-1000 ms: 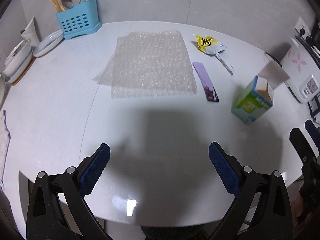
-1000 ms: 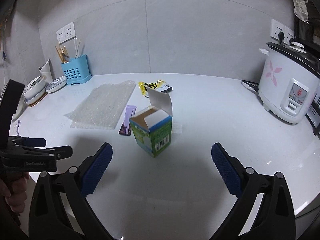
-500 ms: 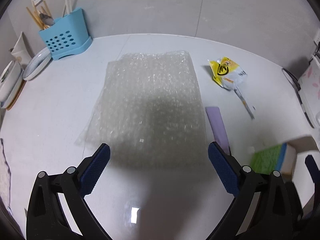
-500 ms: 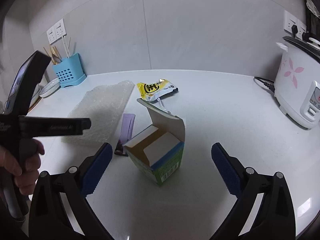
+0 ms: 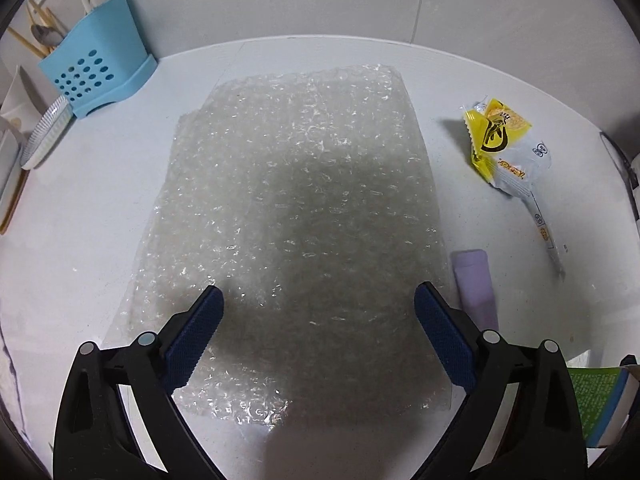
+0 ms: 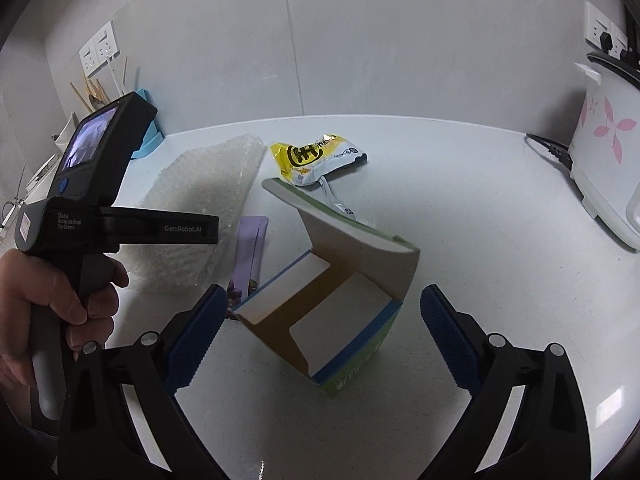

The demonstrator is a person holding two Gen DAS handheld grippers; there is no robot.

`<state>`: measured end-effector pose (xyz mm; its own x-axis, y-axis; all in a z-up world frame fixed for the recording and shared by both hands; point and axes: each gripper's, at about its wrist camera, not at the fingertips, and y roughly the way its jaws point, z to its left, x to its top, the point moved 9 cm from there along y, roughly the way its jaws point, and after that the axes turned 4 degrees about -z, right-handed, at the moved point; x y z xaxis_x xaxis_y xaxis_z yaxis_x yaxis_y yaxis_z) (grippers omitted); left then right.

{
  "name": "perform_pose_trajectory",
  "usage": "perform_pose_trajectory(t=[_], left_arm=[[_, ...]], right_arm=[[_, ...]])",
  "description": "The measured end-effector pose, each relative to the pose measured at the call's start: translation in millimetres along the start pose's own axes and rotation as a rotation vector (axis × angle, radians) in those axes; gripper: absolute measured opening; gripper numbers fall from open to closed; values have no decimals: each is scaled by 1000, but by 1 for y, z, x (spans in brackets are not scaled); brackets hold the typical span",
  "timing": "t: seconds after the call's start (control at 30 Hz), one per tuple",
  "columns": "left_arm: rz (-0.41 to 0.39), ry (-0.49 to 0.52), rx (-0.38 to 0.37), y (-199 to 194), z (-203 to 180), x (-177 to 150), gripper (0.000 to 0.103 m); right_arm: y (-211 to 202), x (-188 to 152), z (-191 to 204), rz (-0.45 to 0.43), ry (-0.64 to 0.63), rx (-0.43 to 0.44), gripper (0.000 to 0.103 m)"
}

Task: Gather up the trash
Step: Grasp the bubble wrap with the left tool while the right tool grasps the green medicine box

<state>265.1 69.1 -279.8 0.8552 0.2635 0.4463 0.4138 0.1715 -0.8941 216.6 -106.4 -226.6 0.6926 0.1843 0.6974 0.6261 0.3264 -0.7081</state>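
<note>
In the left wrist view, I hold the left gripper (image 5: 316, 328) released above the near half of the bubble wrap (image 5: 296, 216), which lies flat on the table (image 5: 80, 200); I should pinch one edge, since the flat sheet gives the pads nothing to bite. In the right wrist view, the right gripper (image 6: 320, 328) stands released, straddling the open box (image 6: 332, 304); I should centre it and squeeze the walls gently to avoid crushing.

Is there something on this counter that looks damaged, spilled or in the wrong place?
Nothing is spilled. The odd things are the trash: a bubble wrap sheet lying flat, a torn yellow snack wrapper, a purple sachet, and an empty green carton with its flap open. Both sets of jaws are open and hold nothing.
</note>
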Motion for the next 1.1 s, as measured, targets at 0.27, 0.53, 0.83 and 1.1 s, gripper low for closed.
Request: perform_pose_trajectory(t=[0.27, 0.53, 0.83, 1.1], left_arm=[[15, -17, 0, -4, 0, -1, 56], [-23, -23, 33, -13, 12, -5, 13], [-81, -22, 50, -39, 18, -28, 11], [-128, -43, 54, -78, 28, -52, 11]], right_arm=[[5, -2, 4, 12, 1, 5, 86], [5, -4, 5, 16, -4, 1, 71], [-1, -5, 4, 8, -20, 1, 58], [-14, -2, 1, -16, -17, -6, 57]])
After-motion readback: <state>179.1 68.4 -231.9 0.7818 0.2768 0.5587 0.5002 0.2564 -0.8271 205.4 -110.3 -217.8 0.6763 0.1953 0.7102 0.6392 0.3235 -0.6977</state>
